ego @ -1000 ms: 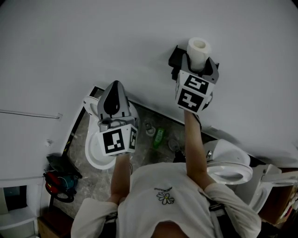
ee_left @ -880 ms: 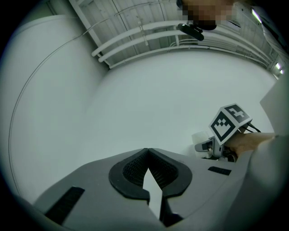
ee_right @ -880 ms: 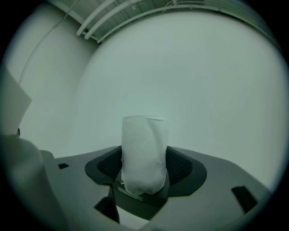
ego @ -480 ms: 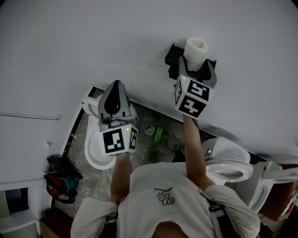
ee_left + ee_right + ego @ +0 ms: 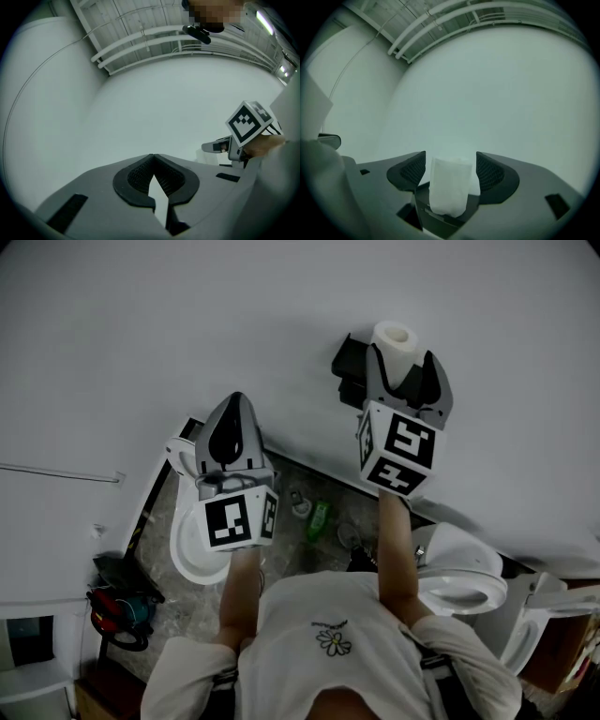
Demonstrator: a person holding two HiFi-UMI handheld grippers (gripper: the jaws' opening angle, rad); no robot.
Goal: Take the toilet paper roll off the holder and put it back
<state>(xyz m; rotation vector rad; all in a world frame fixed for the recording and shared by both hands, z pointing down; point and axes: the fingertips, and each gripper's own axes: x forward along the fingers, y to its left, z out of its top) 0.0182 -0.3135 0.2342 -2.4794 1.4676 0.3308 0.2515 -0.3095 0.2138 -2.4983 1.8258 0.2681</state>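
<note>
A white toilet paper roll (image 5: 395, 339) stands upright on a black holder (image 5: 348, 365) fixed to the white wall. My right gripper (image 5: 403, 358) is open, its two jaws spread either side of the roll's lower part. In the right gripper view the roll (image 5: 449, 187) sits between the pads with a gap on each side, above the holder (image 5: 440, 214). My left gripper (image 5: 234, 401) is held lower to the left, pointing at the bare wall. Its jaws are shut with nothing in them (image 5: 152, 157).
Below on the floor are a white toilet (image 5: 190, 554) on the left and another toilet (image 5: 466, 583) on the right. A green bottle (image 5: 320, 518) stands between them. A red and black item (image 5: 120, 604) lies at the lower left.
My right gripper has drawn back from the wall toward the person and slightly right. The roll stays on the holder. My left gripper has hardly moved.
</note>
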